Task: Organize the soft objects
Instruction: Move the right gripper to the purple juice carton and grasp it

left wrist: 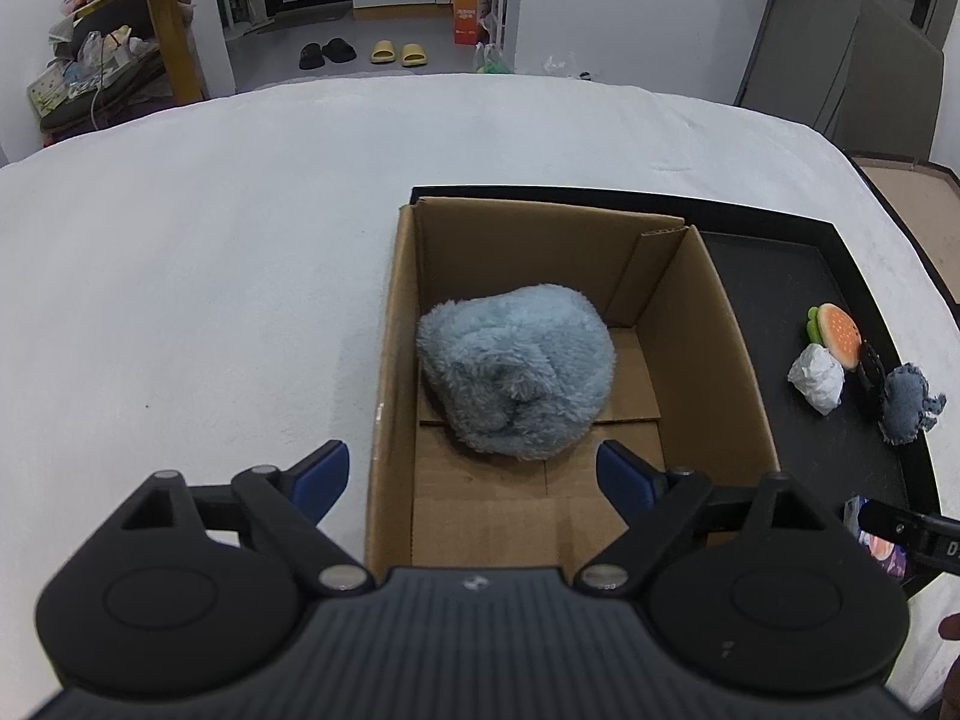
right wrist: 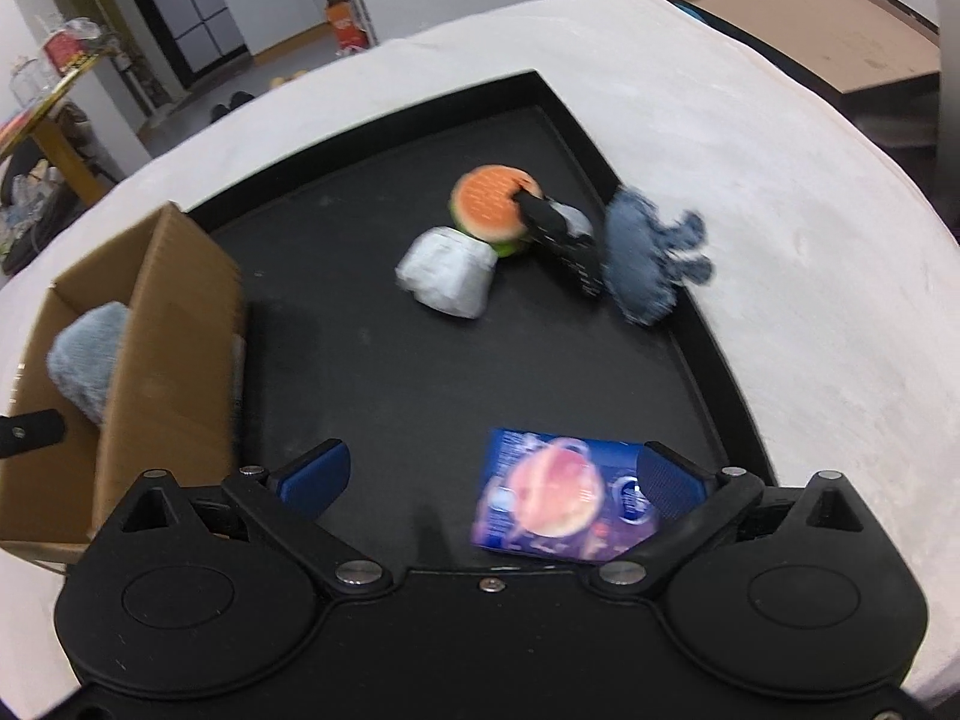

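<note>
1. Left hand-held gripper [left wrist: 471,474]: jaws wide, empty, above the brown cardboard box [left wrist: 732,324]
2. Fluffy light-blue plush [left wrist: 516,372]: inside the box
3. Right hand-held gripper [right wrist: 492,480]: jaws wide, empty, over the black tray [right wrist: 372,360]

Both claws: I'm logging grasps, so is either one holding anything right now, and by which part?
Nothing is held. The left claw stands open above the cardboard box; the right claw stands open over the black tray.
</note>
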`<state>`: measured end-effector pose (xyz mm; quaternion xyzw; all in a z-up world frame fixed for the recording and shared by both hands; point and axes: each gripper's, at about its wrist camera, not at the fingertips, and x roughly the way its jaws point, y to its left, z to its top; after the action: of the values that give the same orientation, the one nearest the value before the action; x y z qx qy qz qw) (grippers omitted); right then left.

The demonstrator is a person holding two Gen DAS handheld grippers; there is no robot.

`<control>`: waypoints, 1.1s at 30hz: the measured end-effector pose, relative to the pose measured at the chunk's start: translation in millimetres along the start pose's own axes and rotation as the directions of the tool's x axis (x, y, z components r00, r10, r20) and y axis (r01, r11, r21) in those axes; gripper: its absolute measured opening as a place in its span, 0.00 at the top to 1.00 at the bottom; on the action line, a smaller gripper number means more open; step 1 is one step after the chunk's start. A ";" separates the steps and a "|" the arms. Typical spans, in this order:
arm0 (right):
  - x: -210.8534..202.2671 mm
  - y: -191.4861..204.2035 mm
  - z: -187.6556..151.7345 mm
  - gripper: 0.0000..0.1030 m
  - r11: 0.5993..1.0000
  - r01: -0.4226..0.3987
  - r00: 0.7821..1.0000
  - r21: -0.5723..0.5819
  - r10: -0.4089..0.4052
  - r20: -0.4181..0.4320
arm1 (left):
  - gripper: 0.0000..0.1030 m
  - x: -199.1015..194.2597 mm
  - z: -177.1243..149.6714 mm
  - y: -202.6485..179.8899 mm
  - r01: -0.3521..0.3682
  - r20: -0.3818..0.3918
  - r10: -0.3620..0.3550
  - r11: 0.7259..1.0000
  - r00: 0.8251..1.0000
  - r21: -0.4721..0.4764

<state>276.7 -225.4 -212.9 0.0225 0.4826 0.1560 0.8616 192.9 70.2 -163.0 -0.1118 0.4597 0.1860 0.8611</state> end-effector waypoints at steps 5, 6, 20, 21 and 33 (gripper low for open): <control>5.9 -12.7 -4.3 0.00 1.000 0.028 1.000 0.011 -0.028 -0.011 | 0.14 1.4 1.2 -5.1 -0.004 -0.001 0.004 1.000 1.000 0.011; 6.9 -14.4 -4.9 0.00 0.999 0.034 0.999 0.010 -0.034 -0.011 | 0.14 1.9 1.3 -6.0 -0.004 -0.002 0.004 1.000 1.000 0.013; 23.7 -17.2 -8.5 0.24 0.995 0.097 0.992 -0.004 -0.097 -0.076 | 0.14 4.2 0.5 -6.3 -0.003 -0.009 0.003 1.000 1.000 0.011; 25.8 -16.2 -8.1 0.29 0.995 0.096 0.992 -0.008 -0.096 -0.084 | 0.14 4.2 0.6 -5.6 -0.003 -0.010 0.003 1.000 1.000 0.008; 9.4 -3.5 -3.3 0.30 0.996 0.080 0.996 -0.040 -0.081 -0.031 | 0.14 -0.2 -1.0 3.4 0.014 0.001 -0.014 1.000 1.000 -0.013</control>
<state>279.4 -226.3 -223.1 -0.0161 0.4941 0.1307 0.8593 190.6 72.9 -163.4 -0.1204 0.4575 0.1830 0.8618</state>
